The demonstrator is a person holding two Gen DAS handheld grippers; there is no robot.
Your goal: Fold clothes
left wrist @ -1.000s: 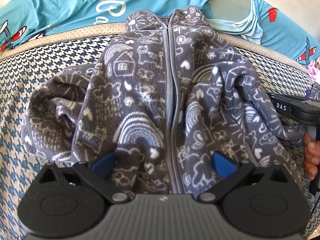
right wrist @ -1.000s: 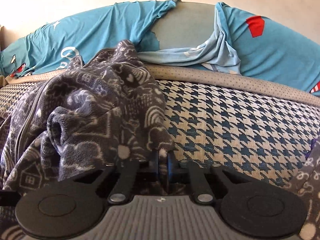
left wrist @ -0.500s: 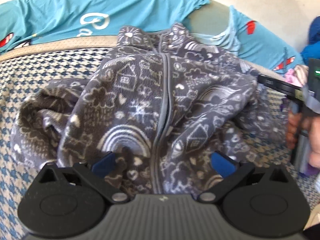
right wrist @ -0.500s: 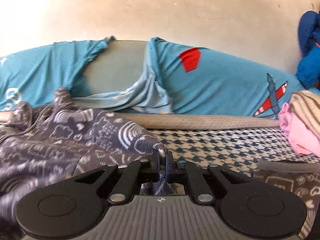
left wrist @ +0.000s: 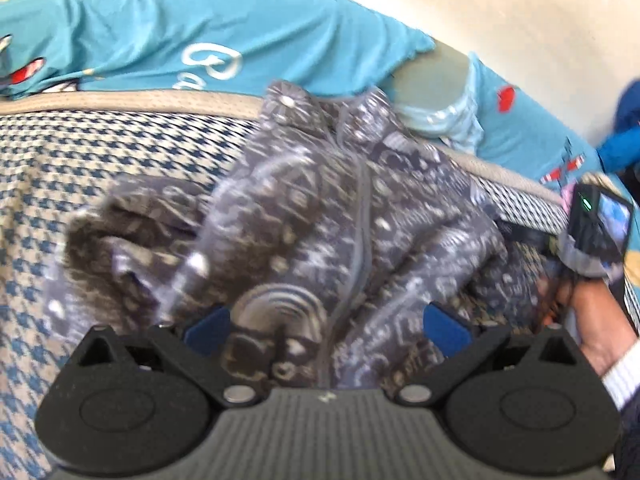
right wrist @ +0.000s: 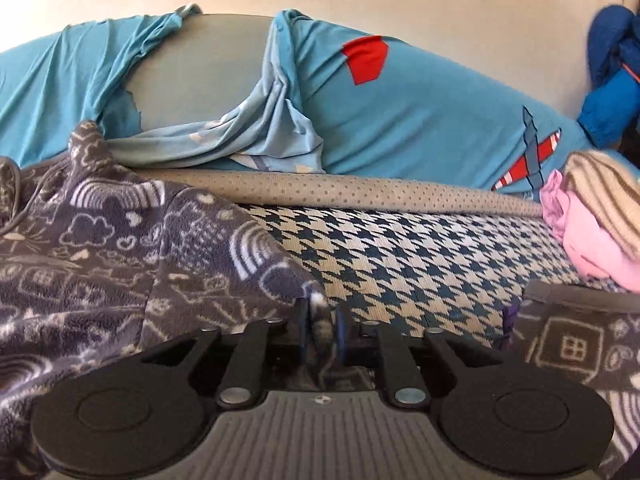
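Left wrist view: the fleece jacket (left wrist: 320,232) is seen zipped and rumpled on the houndstooth bed cover (left wrist: 100,152); the left hand-held gripper (left wrist: 326,326) is spread wide over its hem, gripping nothing.
Right wrist view: the right hand-held gripper (right wrist: 322,322) is pinched on a fleece edge of the fleece jacket (right wrist: 120,248), drawn out sideways.
Step advice: the pinched edge is best kept taut and level, and laid flat before any crease is set.
Surface and room: soft patterned cover, blue sheet (right wrist: 420,120) behind, pink garment (right wrist: 588,236) near the right.
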